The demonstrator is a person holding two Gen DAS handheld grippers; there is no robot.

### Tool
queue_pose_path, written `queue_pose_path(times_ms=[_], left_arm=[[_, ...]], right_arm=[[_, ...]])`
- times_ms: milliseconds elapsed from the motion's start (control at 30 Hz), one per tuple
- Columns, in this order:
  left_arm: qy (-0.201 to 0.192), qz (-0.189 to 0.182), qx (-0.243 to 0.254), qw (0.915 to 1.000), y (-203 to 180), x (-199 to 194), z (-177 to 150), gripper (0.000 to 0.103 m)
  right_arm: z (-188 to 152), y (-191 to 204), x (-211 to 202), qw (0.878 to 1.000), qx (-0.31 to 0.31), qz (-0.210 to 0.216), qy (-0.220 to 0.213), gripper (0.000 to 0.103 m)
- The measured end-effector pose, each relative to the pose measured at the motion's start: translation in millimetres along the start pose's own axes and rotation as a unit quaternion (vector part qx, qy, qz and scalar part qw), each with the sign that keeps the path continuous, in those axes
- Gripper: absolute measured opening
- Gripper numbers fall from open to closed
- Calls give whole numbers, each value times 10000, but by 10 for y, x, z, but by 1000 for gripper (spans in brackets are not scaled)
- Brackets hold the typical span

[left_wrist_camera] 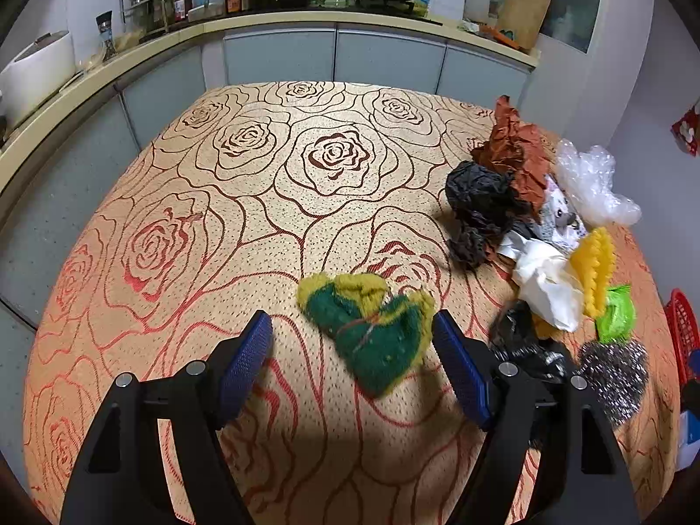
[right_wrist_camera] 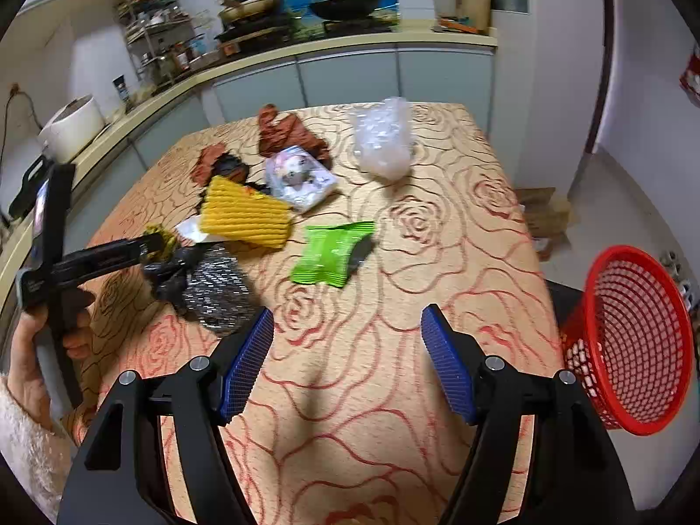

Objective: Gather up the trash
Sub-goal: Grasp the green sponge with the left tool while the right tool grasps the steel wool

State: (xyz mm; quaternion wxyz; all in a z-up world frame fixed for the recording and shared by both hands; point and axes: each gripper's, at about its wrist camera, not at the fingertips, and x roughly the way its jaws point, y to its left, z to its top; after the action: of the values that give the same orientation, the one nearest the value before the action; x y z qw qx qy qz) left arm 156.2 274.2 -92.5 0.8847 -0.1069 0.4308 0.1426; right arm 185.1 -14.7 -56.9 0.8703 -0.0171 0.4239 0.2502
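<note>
My left gripper is open just above the table, its fingers either side of a green and yellow scrubbing cloth. To its right lies a trash pile: black plastic, brown paper, clear bubble wrap, white paper, a yellow ridged piece, a green wrapper and a steel scourer. My right gripper is open and empty over bare tablecloth. Ahead of it lie the green wrapper, the scourer, the yellow piece and the bubble wrap.
A red mesh basket stands off the table's right edge; it also shows in the left wrist view. The left gripper's body reaches in at the left of the right wrist view. A kitchen counter runs behind the table.
</note>
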Motion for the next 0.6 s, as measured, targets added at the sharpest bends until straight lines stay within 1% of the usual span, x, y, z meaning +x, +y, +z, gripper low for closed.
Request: queue_pose_path(times_ms=[100, 167, 267, 400, 467, 600], left_arm=[[43, 12, 13, 10000, -21, 69, 9, 70], [95, -103, 10, 9999, -33, 107, 3, 58], [72, -188, 13, 9998, -48, 107, -12, 50], [0, -256, -7, 9997, -48, 85, -25, 44], [-81, -256, 33, 9996, -46, 54, -35, 39], [-152, -253, 34, 9996, -23, 11, -47, 36]], right_arm=[[25, 145, 68, 9999, -132, 96, 32, 68], [45, 244, 127, 9996, -219, 141, 48, 68], [78, 360, 230, 9993, -291, 225, 110, 68], [118, 491, 329, 9986, -329, 380, 156, 68], [130, 536, 385, 9984, -302, 453, 178, 68], [142, 619, 443, 9979, -323, 520, 215, 68]])
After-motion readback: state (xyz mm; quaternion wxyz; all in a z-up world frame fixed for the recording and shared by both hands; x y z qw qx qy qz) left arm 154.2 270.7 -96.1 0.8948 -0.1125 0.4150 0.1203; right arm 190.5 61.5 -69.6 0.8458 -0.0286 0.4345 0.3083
